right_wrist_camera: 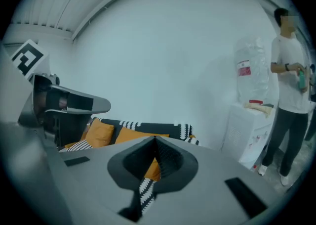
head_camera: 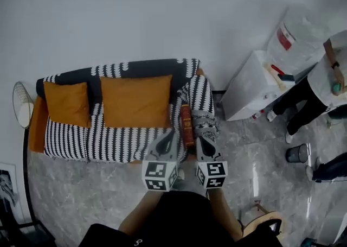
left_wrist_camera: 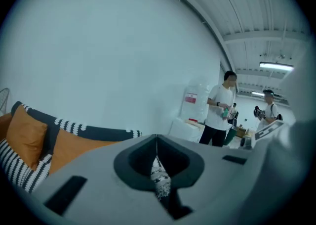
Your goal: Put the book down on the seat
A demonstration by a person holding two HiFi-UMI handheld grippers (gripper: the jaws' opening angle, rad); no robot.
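Note:
A reddish-brown book lies lengthwise on the right end of the sofa seat, beside the patterned armrest. My left gripper hovers just left of the book's near end, jaws shut and holding nothing. Just right of that end is my right gripper, also shut and empty. In the left gripper view the left gripper has its jaws meeting in a thin line over the striped fabric. In the right gripper view the right gripper shows the same closed seam, with an orange cushion beyond it.
Two orange cushions lean on the sofa back. A white cabinet with a water bottle stands to the right, and people stand beside it. A small bin and a wooden chair are on the grey floor.

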